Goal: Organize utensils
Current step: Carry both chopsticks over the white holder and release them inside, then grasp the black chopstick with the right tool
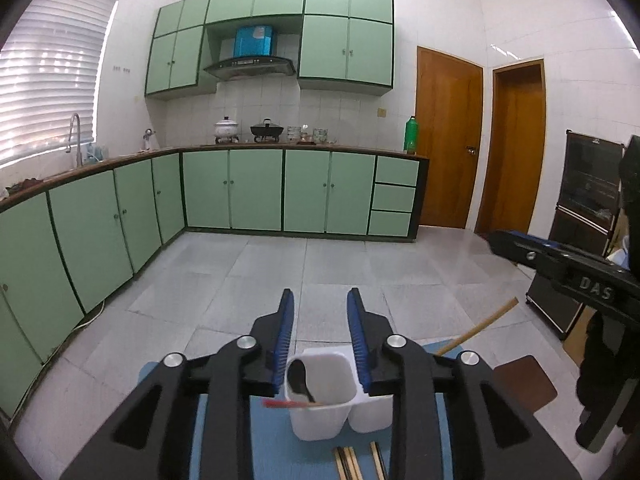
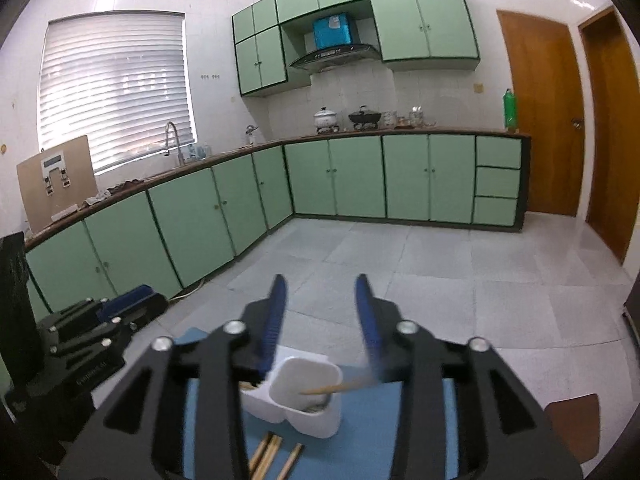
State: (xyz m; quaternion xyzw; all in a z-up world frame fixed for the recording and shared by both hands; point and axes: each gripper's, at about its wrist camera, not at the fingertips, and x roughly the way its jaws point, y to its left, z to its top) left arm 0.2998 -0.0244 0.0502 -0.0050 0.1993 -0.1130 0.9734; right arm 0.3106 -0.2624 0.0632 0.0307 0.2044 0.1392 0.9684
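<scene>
The white two-compartment holder (image 1: 320, 396) stands on the blue surface (image 1: 276, 444), a dark spoon (image 1: 298, 376) inside, loose chopsticks (image 2: 272, 452) beside it. Left tool (image 1: 320, 312) and right tool (image 2: 320, 300) gape wide, empty.

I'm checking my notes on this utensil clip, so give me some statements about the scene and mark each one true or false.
1. Both the left gripper and the right gripper are open. True.
2. The white holder has a single compartment. False: it has two, side by side.
3. A dark spoon stands in the holder. True.
4. The holder sits on a red mat. False: the mat is blue.
5. Loose chopsticks lie on the mat in front of the holder. True.
</scene>
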